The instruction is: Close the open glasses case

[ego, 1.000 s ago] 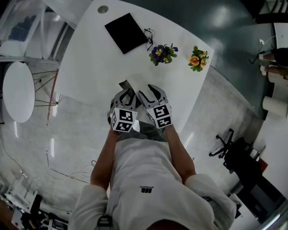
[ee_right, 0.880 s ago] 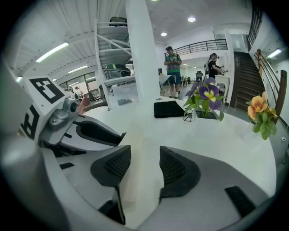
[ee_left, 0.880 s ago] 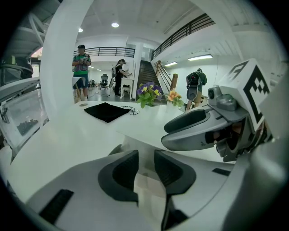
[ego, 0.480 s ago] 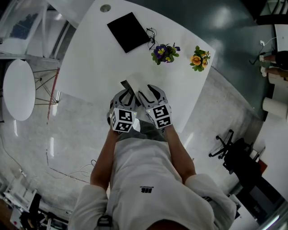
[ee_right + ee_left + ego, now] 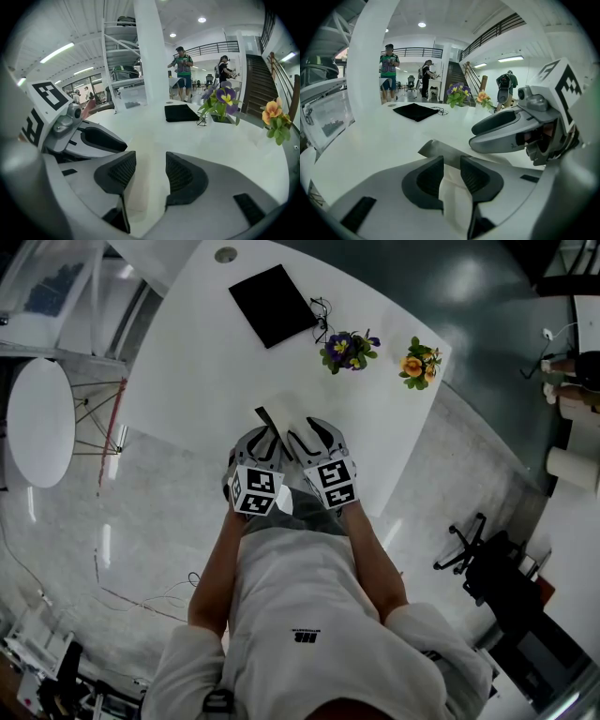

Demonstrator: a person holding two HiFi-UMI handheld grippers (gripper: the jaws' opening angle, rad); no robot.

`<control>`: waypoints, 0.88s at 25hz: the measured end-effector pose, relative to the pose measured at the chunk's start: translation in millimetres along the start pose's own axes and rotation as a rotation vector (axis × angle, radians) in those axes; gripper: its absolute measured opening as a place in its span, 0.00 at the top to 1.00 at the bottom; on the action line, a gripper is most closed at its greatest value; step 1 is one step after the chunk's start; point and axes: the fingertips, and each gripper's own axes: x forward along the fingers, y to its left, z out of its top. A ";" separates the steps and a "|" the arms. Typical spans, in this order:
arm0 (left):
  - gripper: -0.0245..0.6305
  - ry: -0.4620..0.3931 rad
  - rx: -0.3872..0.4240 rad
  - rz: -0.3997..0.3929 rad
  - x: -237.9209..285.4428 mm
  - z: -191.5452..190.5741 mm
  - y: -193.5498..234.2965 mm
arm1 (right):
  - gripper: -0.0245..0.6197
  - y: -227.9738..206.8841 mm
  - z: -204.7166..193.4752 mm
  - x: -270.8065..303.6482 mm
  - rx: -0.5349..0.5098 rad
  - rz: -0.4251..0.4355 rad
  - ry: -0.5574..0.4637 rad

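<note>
Flat cream glasses case (image 5: 451,192) grasped between left gripper (image 5: 451,161) fingers. Right gripper (image 5: 151,161) fingers released, case seen between them. Lid judged not shut yet; closing left.

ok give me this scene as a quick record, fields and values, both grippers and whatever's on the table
surface: white table
task object: cream glasses case, near the table's front edge, appears open
left gripper: jaws closed on the case's cream flap
right gripper: jaws apart, case between them, not clamped
far side: black flat rectangular pad, thin-framed glasses beside it
plants: purple flowers, orange flowers, apart from each other
task status: case not yet closed
</note>
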 end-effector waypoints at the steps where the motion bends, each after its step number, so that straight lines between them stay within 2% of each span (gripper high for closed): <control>1: 0.77 0.001 -0.001 0.000 -0.2 -1.0 0.2 | 0.65 0.7 0.0 0.2 -0.001 0.000 0.000; 22: 0.77 0.024 -0.008 0.016 -4.4 -17.1 5.5 | 0.65 15.8 0.5 3.0 -0.002 0.021 0.013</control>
